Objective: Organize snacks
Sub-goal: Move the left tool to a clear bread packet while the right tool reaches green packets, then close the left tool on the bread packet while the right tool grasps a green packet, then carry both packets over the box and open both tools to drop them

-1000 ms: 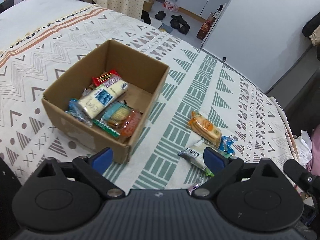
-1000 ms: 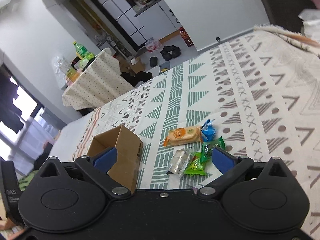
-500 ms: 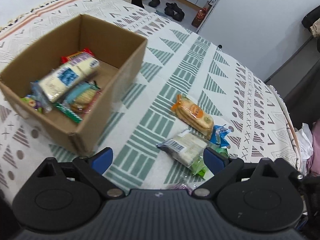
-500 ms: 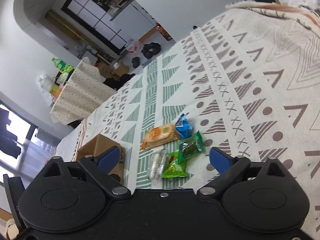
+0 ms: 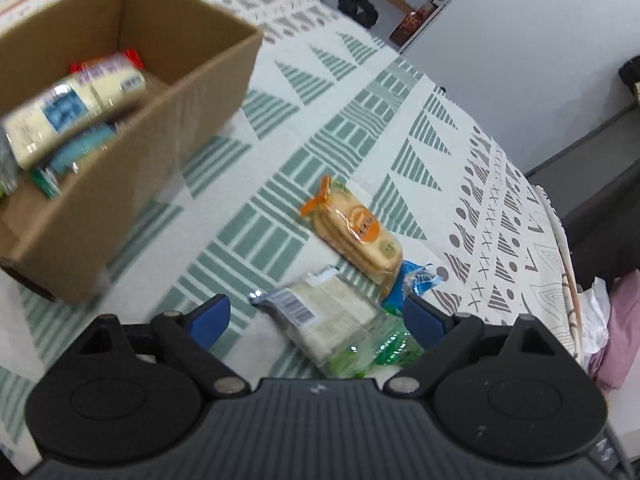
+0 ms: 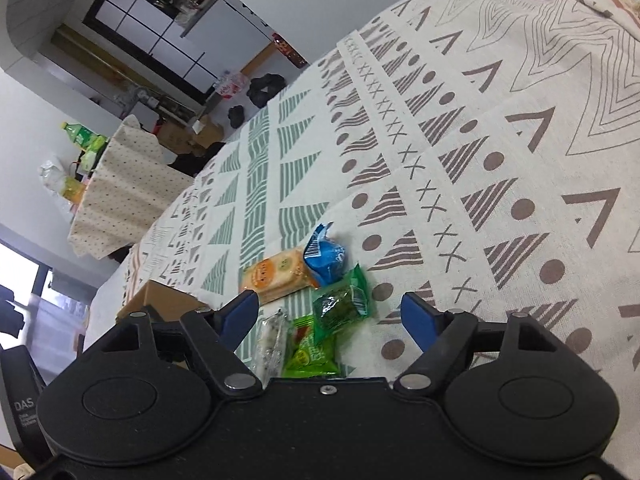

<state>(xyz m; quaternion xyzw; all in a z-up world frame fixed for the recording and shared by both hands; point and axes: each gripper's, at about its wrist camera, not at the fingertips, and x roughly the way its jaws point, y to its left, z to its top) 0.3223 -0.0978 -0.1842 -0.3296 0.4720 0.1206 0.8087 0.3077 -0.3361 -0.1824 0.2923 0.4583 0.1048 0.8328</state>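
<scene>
A cardboard box (image 5: 172, 112) with several snack packs inside stands at the left on the patterned bedspread (image 5: 340, 112). Loose snacks lie to its right: an orange cracker pack (image 5: 354, 230), a clear pack of pale wafers (image 5: 324, 312), a blue pack (image 5: 416, 280) and green packs (image 5: 384, 350). My left gripper (image 5: 316, 316) is open and empty, with the wafer pack between its fingers. My right gripper (image 6: 332, 314) is open and empty, just above the dark green pack (image 6: 344, 306), with the orange pack (image 6: 278, 274), blue pack (image 6: 326, 256) and light green pack (image 6: 310, 354) close by.
The box corner (image 6: 160, 300) shows at the left of the right wrist view. A cloth-covered table with bottles (image 6: 120, 184) stands beyond the bed. Shoes (image 5: 356, 0) lie on the floor. Pink cloth (image 5: 616, 336) lies at the bed's right edge.
My left gripper has moved right from the box toward the loose snacks, now over the wafer pack. My right gripper has moved closer to the same pile. Both stay open.
</scene>
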